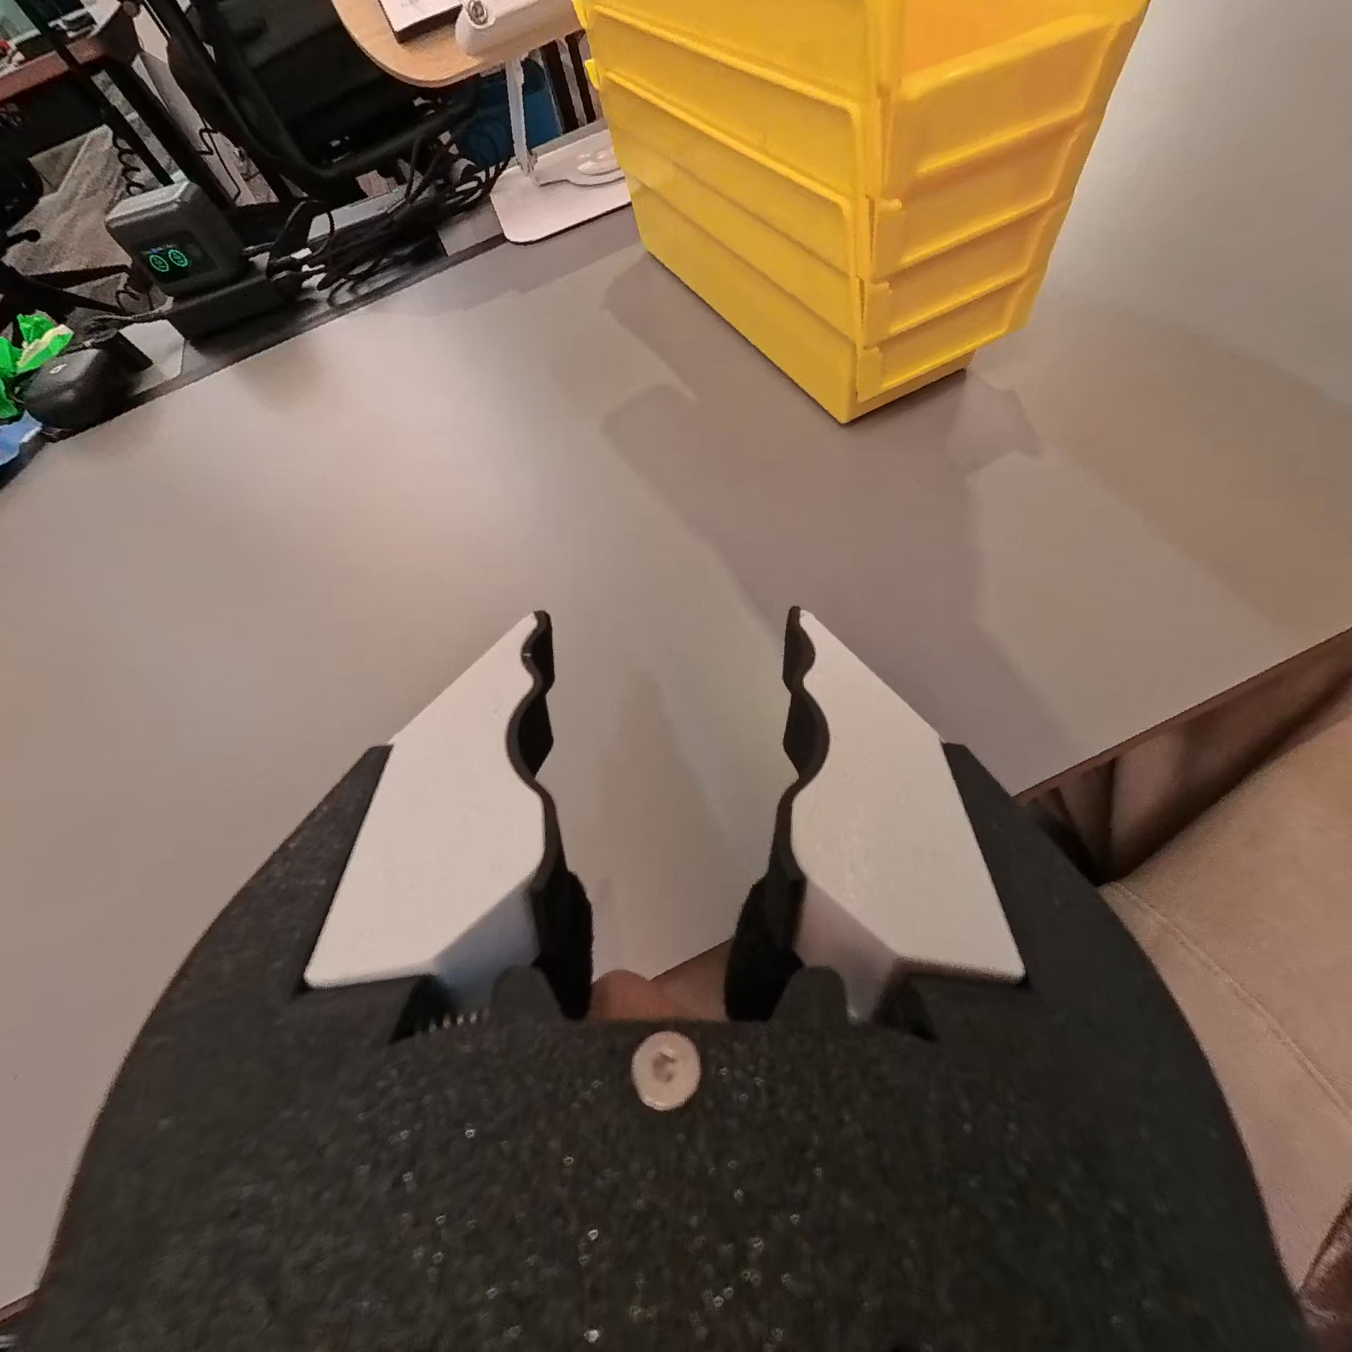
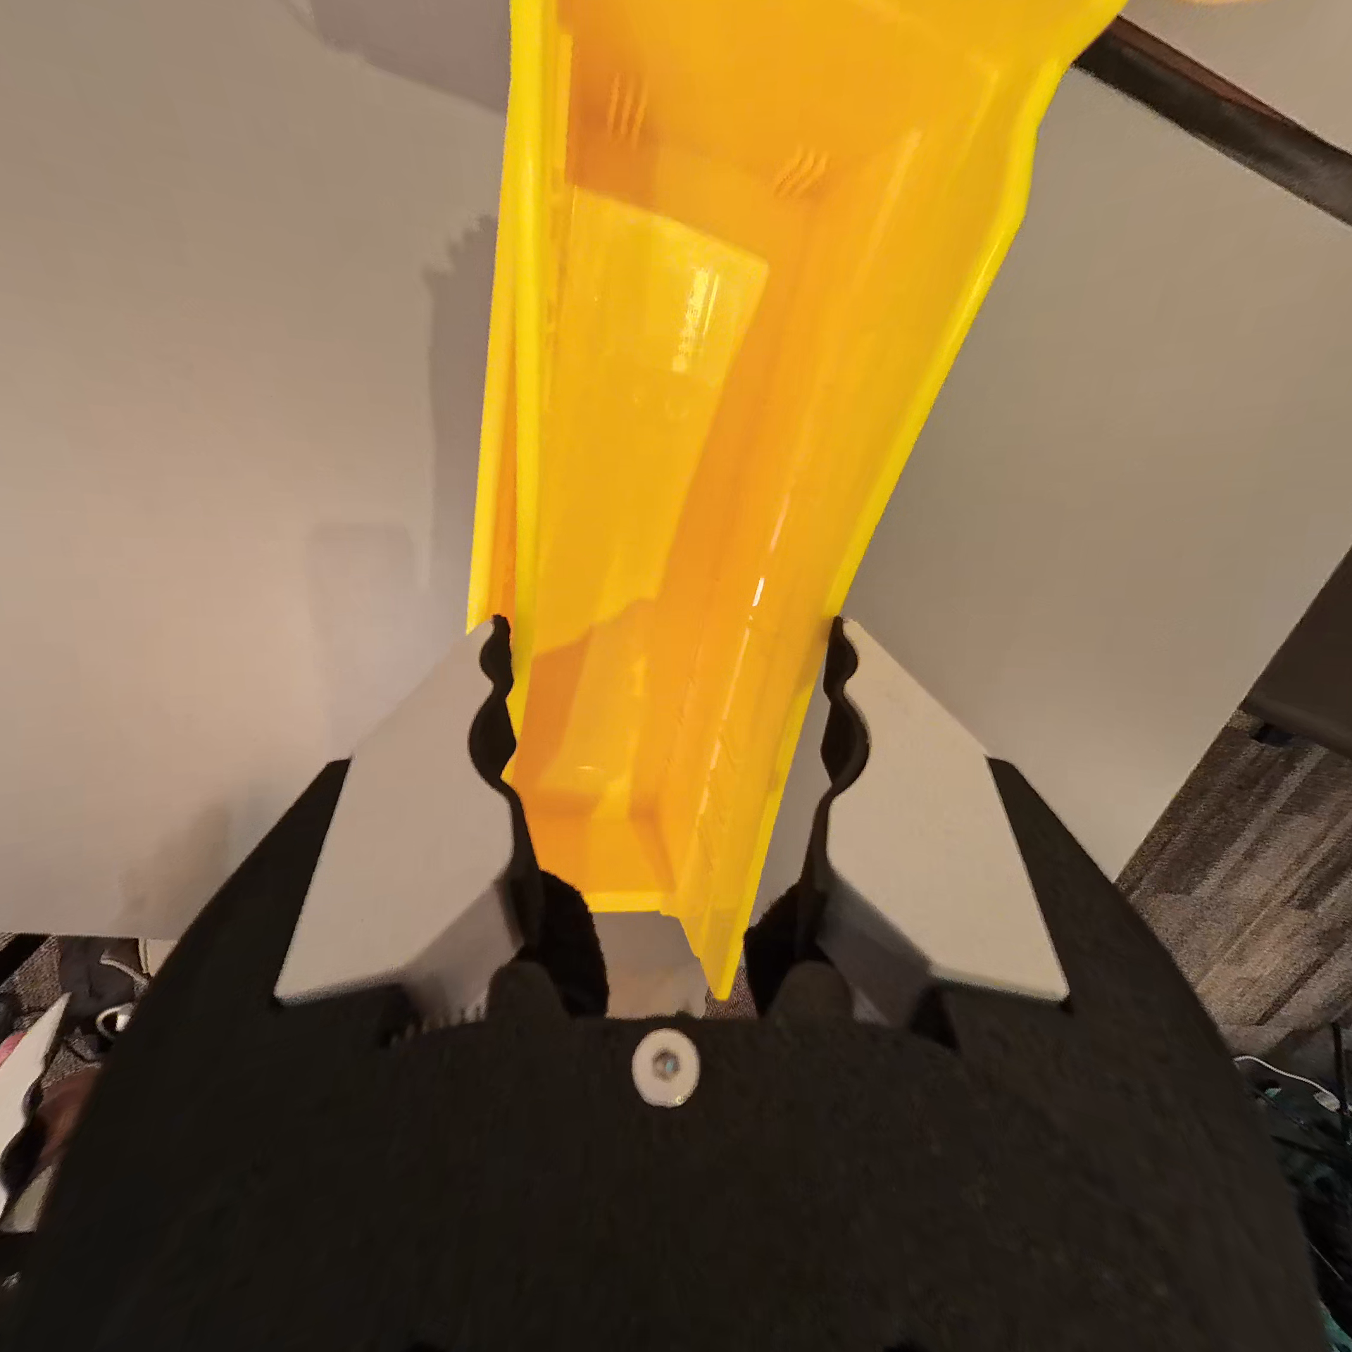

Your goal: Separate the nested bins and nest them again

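- The left tongs (image 1: 667,622) stand parted and empty, hovering low over the plain grey tabletop (image 1: 366,527), well short of the goods.
- A stack of nested yellow plastic bins (image 1: 863,197) stands upright at the far right of the left wrist view; at least four stepped rims show, so separation looks hardly begun or re-nesting nearly done. Which of the two cannot be told.
- The right tongs (image 2: 669,622) straddle a yellow translucent plastic bin (image 2: 680,439), seen from above into its hollow. The left finger pad (image 2: 497,702) touches the bin wall; a sliver of gap shows at the right pad. Whether the grip is closed cannot be told.
- Judgement: the straddle over the short end wall suits lifting one bin straight up while the empty left tongs wait to steady the stack.
- Edges: the near tabletop edge (image 1: 1170,702) runs close on the right beside the left tongs; in the right wrist view carpeted floor (image 2: 1244,841) shows beyond the tabletop's right edge.
- Open room: broad bare surface lies left of and nearer than the stack, fit for setting bins down. Cables and a dark charger unit (image 1: 183,256) crowd the far left, off the working area.
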Demonstrator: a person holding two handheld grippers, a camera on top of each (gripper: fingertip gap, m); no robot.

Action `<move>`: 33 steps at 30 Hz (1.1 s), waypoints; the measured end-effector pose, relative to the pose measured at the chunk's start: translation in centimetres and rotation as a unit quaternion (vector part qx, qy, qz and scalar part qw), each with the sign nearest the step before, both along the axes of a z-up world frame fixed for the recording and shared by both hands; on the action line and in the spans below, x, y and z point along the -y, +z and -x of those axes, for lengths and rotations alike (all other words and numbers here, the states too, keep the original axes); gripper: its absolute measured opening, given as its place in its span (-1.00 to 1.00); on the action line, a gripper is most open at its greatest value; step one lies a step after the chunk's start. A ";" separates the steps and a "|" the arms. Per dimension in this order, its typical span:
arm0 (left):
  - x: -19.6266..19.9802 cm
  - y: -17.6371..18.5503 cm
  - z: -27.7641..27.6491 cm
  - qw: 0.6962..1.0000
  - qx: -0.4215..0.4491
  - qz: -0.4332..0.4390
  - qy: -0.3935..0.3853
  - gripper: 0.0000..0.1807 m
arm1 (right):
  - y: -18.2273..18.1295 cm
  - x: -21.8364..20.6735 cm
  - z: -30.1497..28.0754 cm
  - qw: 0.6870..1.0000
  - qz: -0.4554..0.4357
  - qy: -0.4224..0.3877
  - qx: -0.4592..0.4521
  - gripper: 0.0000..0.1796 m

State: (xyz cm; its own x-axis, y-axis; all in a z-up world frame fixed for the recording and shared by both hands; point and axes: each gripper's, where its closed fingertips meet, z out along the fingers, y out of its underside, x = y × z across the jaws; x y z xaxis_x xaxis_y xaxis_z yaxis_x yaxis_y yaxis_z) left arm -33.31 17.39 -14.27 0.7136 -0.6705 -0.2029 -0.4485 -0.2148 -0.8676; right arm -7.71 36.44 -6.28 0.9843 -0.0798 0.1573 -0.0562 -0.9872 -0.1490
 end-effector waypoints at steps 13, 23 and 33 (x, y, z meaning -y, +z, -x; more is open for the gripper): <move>0.6 -0.3 -0.4 1.000 -0.007 0.004 -0.009 -0.32 | 4.3 3.2 -0.6 1.000 -0.012 -0.005 0.007 -0.04; 0.9 -0.5 -0.8 1.000 -0.003 0.013 -0.012 -0.32 | 11.0 7.1 -0.5 0.996 -0.074 -0.021 -0.048 -0.05; 0.7 -0.7 0.0 1.000 -0.018 0.004 -0.001 -0.33 | 11.2 11.7 -11.2 0.997 -0.058 -0.044 0.015 -0.06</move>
